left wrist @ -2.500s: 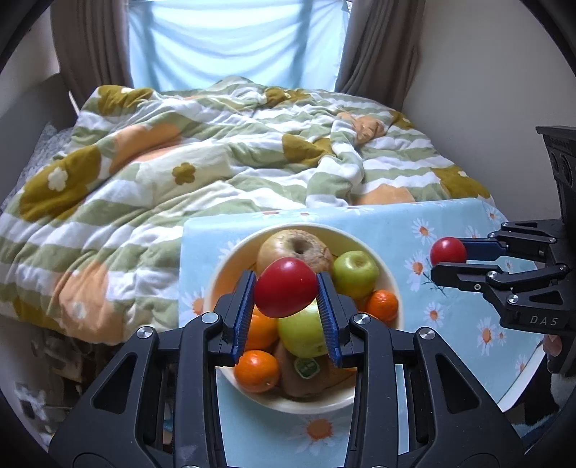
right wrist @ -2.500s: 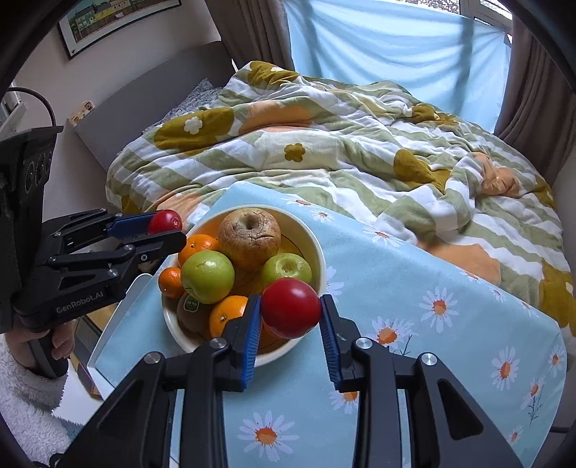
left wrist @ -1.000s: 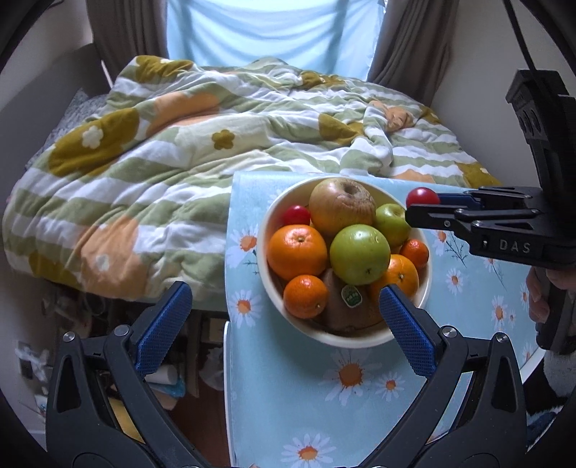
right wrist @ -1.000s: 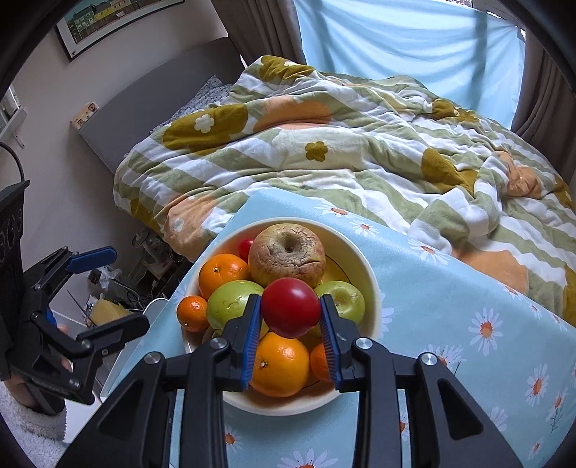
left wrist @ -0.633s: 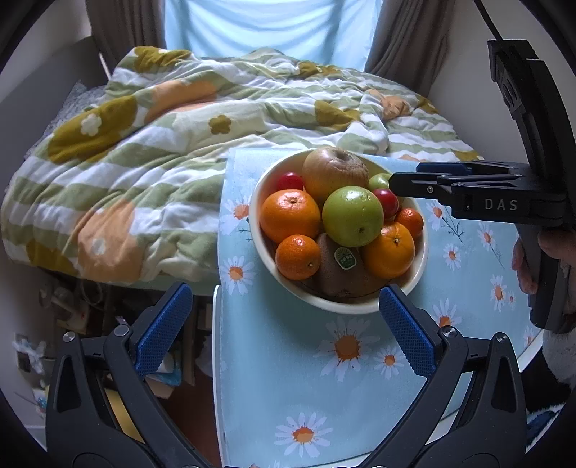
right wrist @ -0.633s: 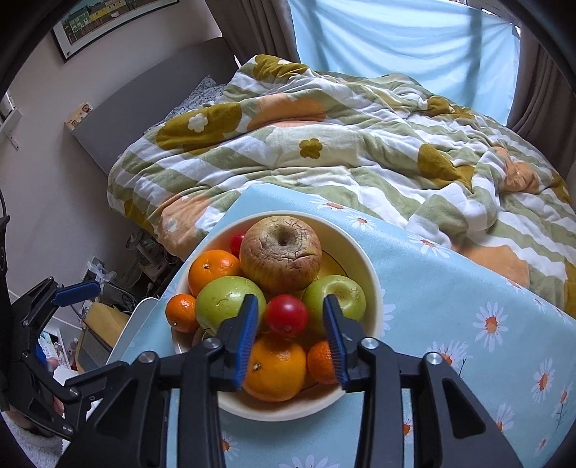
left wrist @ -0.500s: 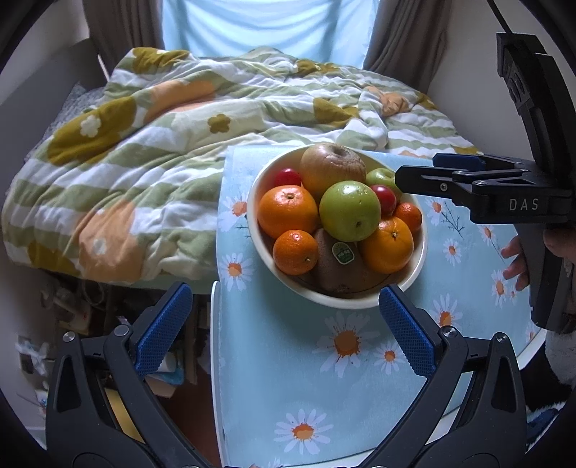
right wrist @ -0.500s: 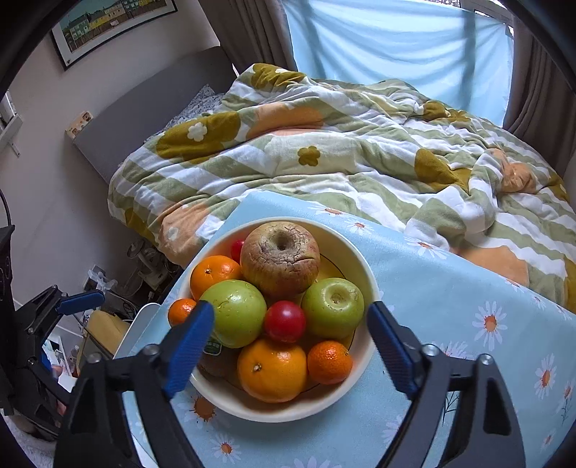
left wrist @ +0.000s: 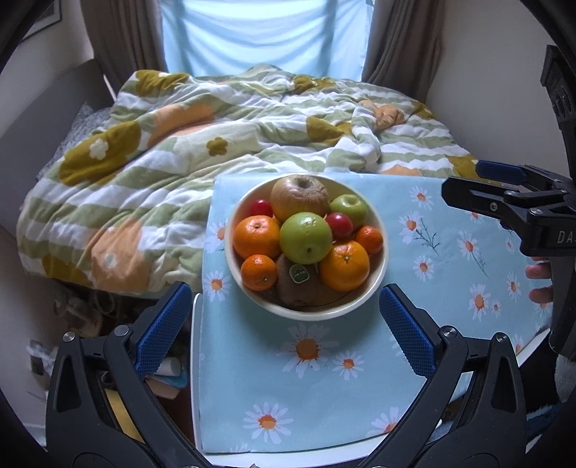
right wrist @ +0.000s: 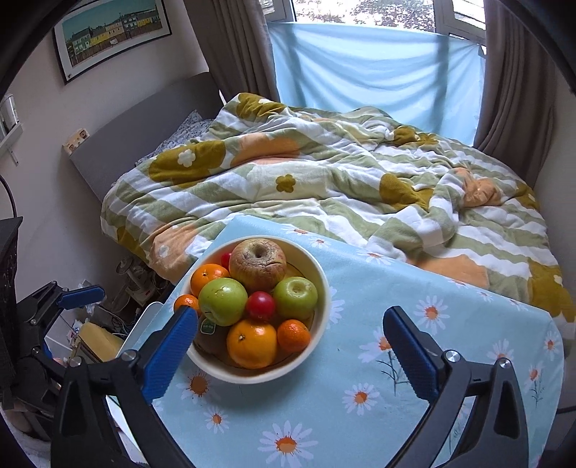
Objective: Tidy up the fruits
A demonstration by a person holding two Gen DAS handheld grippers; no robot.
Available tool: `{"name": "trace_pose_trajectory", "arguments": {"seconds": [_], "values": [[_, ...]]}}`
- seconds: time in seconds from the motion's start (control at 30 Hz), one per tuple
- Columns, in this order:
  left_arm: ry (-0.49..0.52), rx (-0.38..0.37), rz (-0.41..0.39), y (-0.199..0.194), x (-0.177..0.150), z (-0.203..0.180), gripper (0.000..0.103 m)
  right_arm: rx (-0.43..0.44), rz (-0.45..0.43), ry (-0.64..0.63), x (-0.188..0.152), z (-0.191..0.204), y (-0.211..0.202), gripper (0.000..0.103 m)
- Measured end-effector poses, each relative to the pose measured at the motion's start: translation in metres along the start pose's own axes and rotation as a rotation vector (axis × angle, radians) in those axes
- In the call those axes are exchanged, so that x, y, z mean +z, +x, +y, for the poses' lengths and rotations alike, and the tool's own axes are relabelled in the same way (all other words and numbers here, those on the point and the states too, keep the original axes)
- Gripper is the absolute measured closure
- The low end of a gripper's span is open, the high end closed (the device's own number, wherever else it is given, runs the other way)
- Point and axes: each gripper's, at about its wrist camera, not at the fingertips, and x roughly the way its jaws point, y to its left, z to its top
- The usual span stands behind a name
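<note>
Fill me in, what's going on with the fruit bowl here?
A person holds a gripper in each hand above a bowl of fruit on a daisy-print cloth. The left gripper is open and empty. The right gripper has just been opening and holds nothing. Two red tomatoes lie in the bowl among apples and oranges.

quilt (right wrist: 324,187): spread on bed | curtains (right wrist: 514,72): hung behind quilt | framed picture (right wrist: 111,32): mounted left of quilt | clutter (left wrist: 82,306), possibly bags: seen below quilt

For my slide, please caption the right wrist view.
Open right gripper above a fruit-filled bowl on a daisy tablecloth.
</note>
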Motion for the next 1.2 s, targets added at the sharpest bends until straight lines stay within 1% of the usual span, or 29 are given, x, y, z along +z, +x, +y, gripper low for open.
{"name": "trace_pose_trajectory", "arguments": {"seconds": [0.17, 0.33, 0.43, 0.6, 0.73, 0.9, 1.2], "values": [[-0.001, 0.011, -0.049, -0.028, 0.008, -0.026, 0.0, -0.094, 0.013, 0.044, -0.013, -0.02, -0.044, 0.0], [-0.011, 0.015, -0.087, -0.052, 0.008, -0.05, 0.0, -0.181, 0.012, 0.123, -0.033, -0.041, -0.08, 0.0], [-0.02, 0.013, -0.099, -0.063, 0.005, -0.063, 0.0, -0.237, 0.014, 0.149, -0.046, -0.047, -0.096, 0.0], [-0.003, 0.016, -0.114, -0.076, -0.001, -0.083, 0.0, -0.288, 0.01, 0.203, -0.069, -0.055, -0.117, 0.001], [0.013, 0.025, -0.13, -0.083, -0.006, -0.095, 0.0, -0.332, 0.001, 0.222, -0.084, -0.059, -0.128, 0.001], [0.021, 0.027, -0.145, -0.087, -0.009, -0.104, 0.0, -0.348, -0.016, 0.235, -0.093, -0.064, -0.138, 0.001], [0.033, 0.026, -0.16, -0.091, -0.011, -0.114, 0.0, -0.368, -0.04, 0.247, -0.098, -0.072, -0.149, 0.001]]}}
